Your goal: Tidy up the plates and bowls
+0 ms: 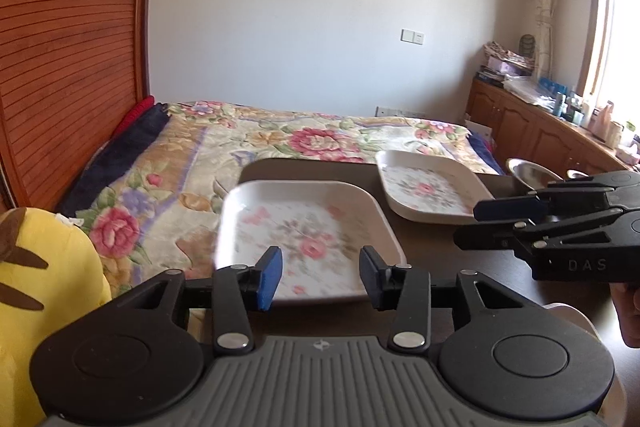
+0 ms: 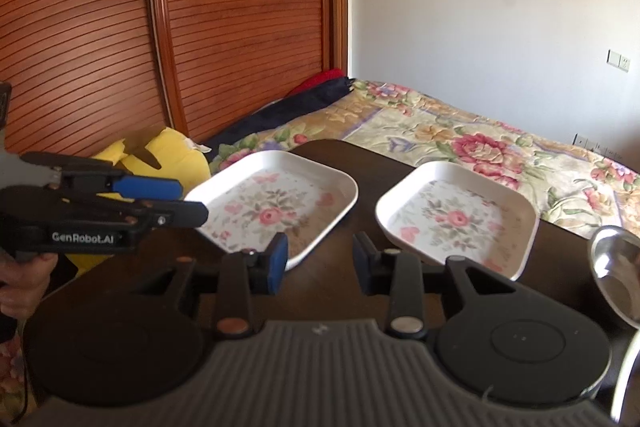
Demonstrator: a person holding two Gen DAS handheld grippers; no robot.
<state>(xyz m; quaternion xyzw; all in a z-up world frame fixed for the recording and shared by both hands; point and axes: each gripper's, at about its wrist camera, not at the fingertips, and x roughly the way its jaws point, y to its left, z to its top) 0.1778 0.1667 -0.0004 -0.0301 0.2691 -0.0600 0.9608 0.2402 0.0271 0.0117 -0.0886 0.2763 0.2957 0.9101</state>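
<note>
White floral plates [image 2: 276,205] [image 2: 456,215] sat apart on my table [image 2: 364,163]; both grippers [image 1: 320,277] [image 2: 320,259] hovered open, empty, probably approaching the left plate's rim.

2 plates on the table [image 2: 360,163], side by side, apart: left plate [image 2: 276,203], right plate [image 2: 456,215]. Metal bowl [image 2: 616,275] right of the right plate, at table edge. Bed [image 2: 480,139] behind the table; stuffed toy [image 2: 172,155] left of it, before the wardrobe [image 2: 200,27]
</note>
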